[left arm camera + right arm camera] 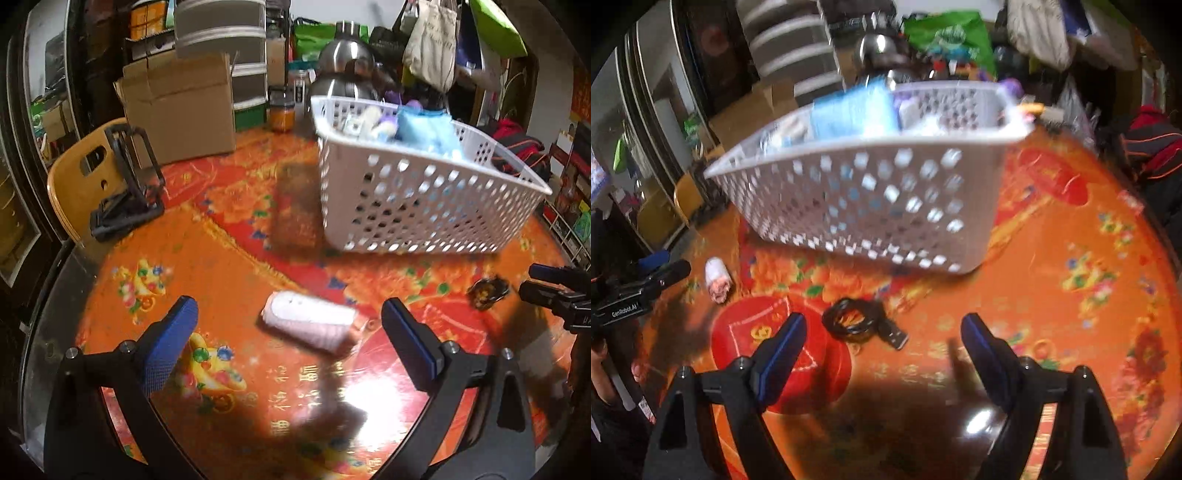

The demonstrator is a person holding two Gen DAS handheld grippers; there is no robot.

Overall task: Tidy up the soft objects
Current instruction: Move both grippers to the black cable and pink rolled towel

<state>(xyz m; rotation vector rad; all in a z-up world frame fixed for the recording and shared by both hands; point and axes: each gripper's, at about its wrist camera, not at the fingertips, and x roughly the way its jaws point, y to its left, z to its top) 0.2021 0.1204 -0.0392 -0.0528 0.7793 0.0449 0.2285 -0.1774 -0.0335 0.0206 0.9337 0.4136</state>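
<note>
A rolled pink-and-white soft item (308,326) lies on the red-orange tablecloth, between and just beyond my open left gripper (290,317); it also shows small in the right wrist view (717,281). A white perforated basket (424,192) stands further back holding a light blue soft item (424,127) and other soft things; it fills the middle of the right wrist view (871,192). My right gripper (882,332) is open and empty, with a coiled black USB cable (860,323) between its fingertips. The right gripper shows at the left view's right edge (554,291).
A cardboard box (181,107), an orange jar (282,110) and steel pots (343,70) stand at the table's far side. A black folding stand (127,184) sits by a yellow chair (70,177). The cable also shows in the left view (487,291).
</note>
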